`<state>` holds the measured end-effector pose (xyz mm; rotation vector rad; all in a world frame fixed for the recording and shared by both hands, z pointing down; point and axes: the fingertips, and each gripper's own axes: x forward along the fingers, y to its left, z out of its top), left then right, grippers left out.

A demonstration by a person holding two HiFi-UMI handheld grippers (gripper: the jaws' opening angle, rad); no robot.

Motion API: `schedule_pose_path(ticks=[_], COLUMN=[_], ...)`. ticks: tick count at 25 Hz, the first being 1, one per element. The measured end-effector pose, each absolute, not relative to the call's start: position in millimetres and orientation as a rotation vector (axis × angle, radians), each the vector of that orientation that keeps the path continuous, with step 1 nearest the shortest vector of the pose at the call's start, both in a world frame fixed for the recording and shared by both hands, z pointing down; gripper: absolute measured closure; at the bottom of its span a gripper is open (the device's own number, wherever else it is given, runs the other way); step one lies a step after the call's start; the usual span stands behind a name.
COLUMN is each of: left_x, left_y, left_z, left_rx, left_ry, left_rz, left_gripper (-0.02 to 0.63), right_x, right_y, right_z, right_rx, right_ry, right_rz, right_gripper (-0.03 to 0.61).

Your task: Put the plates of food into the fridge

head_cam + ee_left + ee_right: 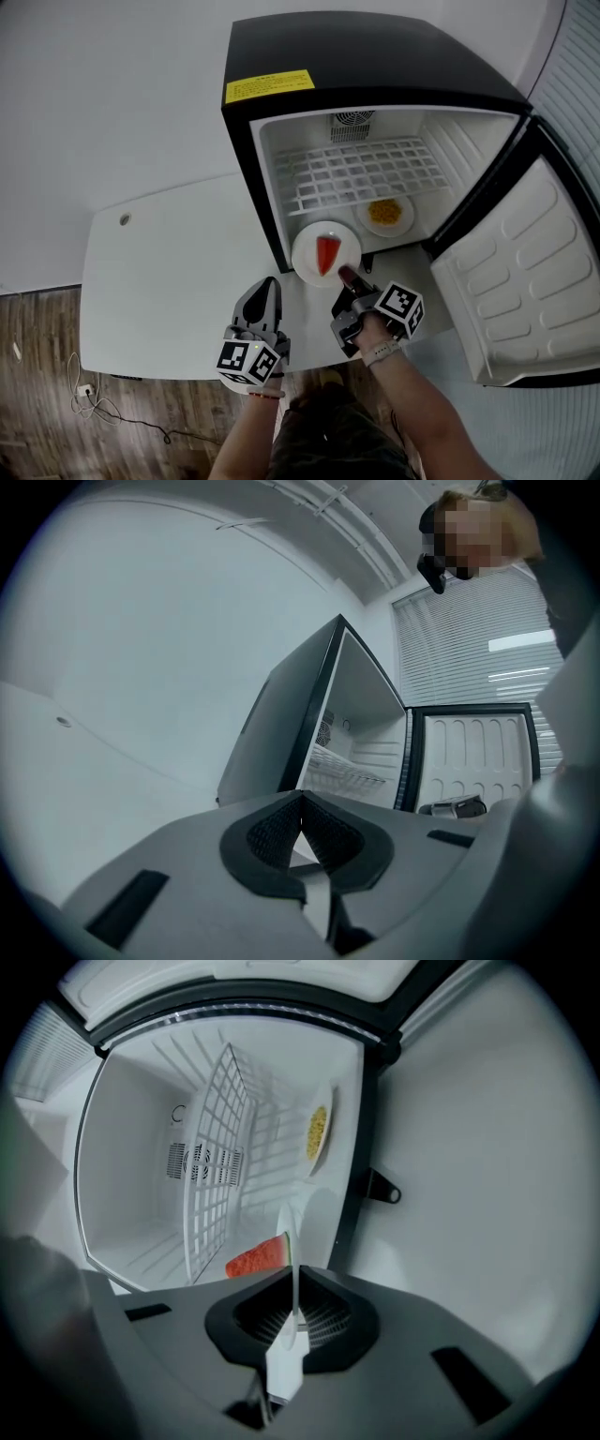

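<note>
1 edge-pinch: right gripper [293, 1283] jaws clamp the plate [302, 251] rim; stiff, slick, probably front-heavy beyond them; left gripper [300, 803] jaws closed, empty.

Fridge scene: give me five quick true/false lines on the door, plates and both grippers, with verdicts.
1. The fridge door stands open. True.
2. The right gripper is empty. False: its jaws are closed on the rim of the watermelon plate.
3. A plate of yellow food sits inside the fridge. True.
4. The watermelon plate rests on the wire shelf. False: it is held at the fridge's opening, not on the shelf.
5. The left gripper holds a second plate. False: its jaws are together with nothing between them.
</note>
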<state>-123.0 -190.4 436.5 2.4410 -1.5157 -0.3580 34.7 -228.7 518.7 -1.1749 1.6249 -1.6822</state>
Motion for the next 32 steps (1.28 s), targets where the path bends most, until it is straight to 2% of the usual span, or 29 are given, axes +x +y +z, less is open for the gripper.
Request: schedule_pose_path(ticks=[21, 32], left_x=[-151, -155], left_y=[-255, -265], left_z=[435, 431], left_rx=[2.366, 2.347], left_ry=[-1.642, -1.655], left_rz=[-0.405, -0.436], left_gripper=[0.607, 0.607], right_x=[36, 36], right_y=[-298, -325], right_z=[531, 522], right_rx=[-1.292, -1.549], right_ry=[1.674, 1.951], right_rz=[-1.663, -1.508], right_gripper=[0.563, 0.561])
